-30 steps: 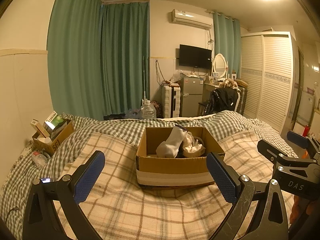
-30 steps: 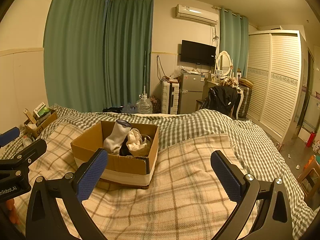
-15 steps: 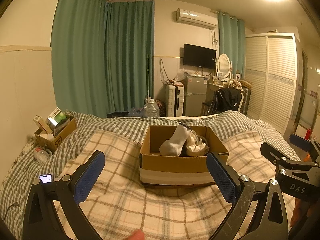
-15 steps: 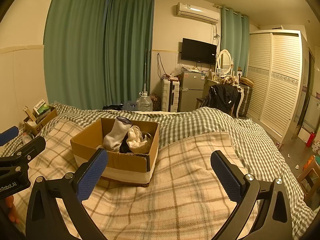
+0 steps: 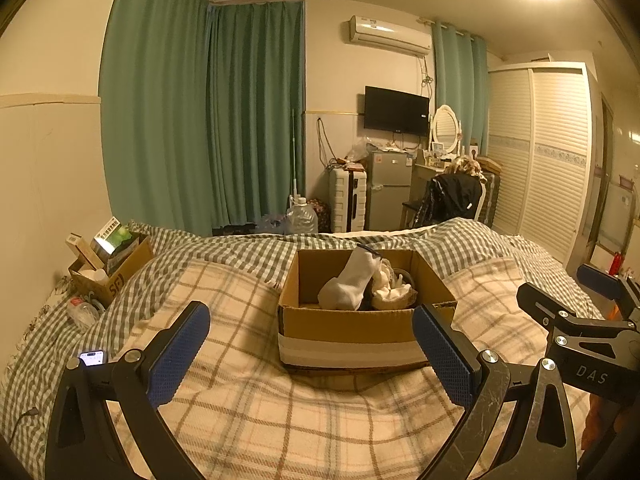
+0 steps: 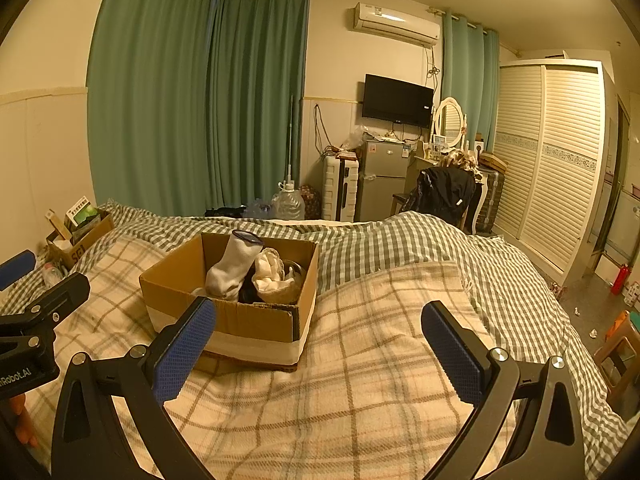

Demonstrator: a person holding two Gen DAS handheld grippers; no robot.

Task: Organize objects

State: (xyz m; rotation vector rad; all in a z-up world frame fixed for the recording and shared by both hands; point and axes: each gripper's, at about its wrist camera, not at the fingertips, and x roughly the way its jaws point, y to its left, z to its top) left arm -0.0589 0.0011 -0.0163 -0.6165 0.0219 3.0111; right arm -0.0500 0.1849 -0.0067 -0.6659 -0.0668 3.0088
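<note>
An open cardboard box (image 5: 348, 330) stands on the plaid blanket (image 5: 248, 412) of a bed; it also shows in the right wrist view (image 6: 256, 324). Inside it a white sock (image 5: 352, 286) stands up beside cream cloth in a small basket (image 5: 394, 294). In the right wrist view the sock (image 6: 232, 268) is left of the basket (image 6: 276, 280). My left gripper (image 5: 310, 354) is open and empty, just in front of the box. My right gripper (image 6: 318, 356) is open and empty, to the right of the box.
A second cardboard box (image 5: 116, 268) with packets sits at the bed's left edge by the wall, with a plastic bottle (image 5: 82, 314) and a lit phone (image 5: 93, 358) near it. A green checked duvet (image 6: 400, 248) lies beyond. Fridge, chair and wardrobe stand past the bed.
Both views have tilted slightly and shifted; the box sits a little further right in the left wrist view. Both grippers stay open and empty. The box's contents have not moved.
</note>
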